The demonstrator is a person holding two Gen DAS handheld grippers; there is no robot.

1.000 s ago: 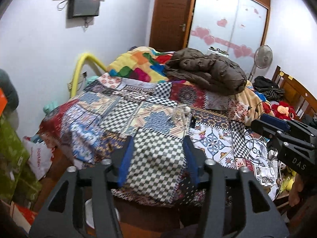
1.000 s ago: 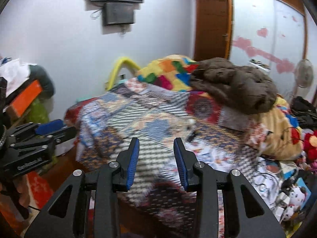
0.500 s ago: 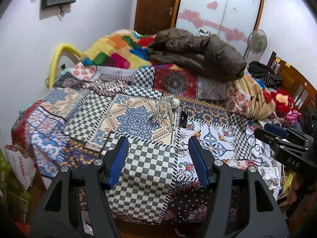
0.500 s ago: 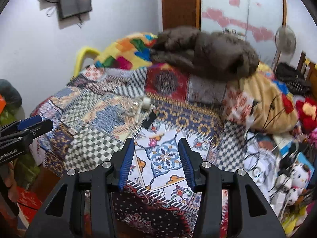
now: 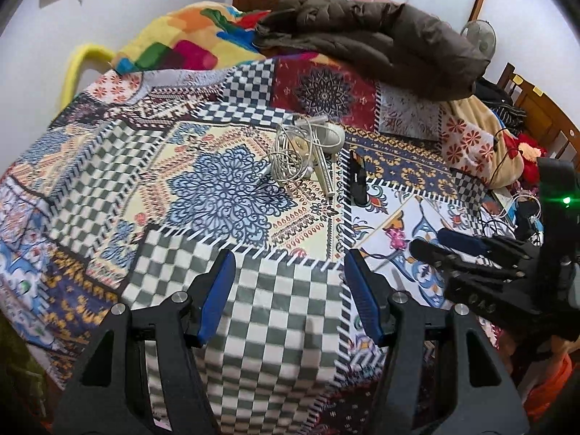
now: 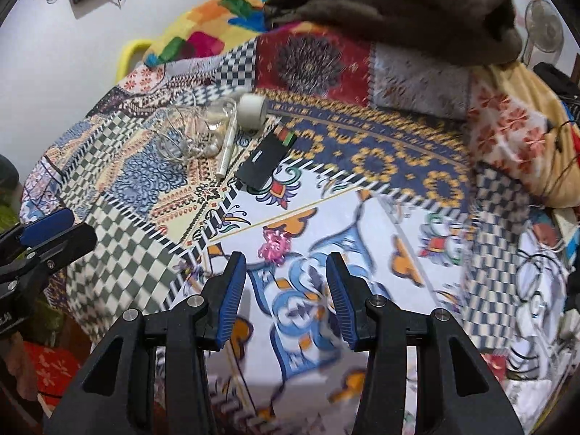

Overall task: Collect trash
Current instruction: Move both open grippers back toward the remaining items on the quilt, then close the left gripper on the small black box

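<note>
On the patchwork bedspread (image 5: 224,188) lies a small heap: a tangle of white cable and clear plastic (image 5: 290,156), a white roll (image 5: 331,136), a white pen (image 5: 324,174) and a flat black pack (image 5: 357,179). A crumpled pink wrapper (image 6: 275,244) lies nearer, just beyond my right gripper (image 6: 286,290), which is open and empty above the quilt. The heap also shows in the right wrist view: cable tangle (image 6: 192,134), roll (image 6: 252,112), black pack (image 6: 266,161). My left gripper (image 5: 288,290) is open and empty over a checkered patch, well short of the heap.
A brown padded jacket (image 5: 380,36) and a bright blanket (image 5: 188,47) lie at the far end of the bed. A fan (image 5: 478,36), wooden furniture (image 5: 536,108), plush toys and loose cables (image 6: 536,282) crowd the right side. A yellow tube (image 5: 78,69) stands by the left wall.
Both grippers have come down and forward over the bed and tilted downward. The heap of small items now appears closer and larger. Both jaws stand slightly wider.
</note>
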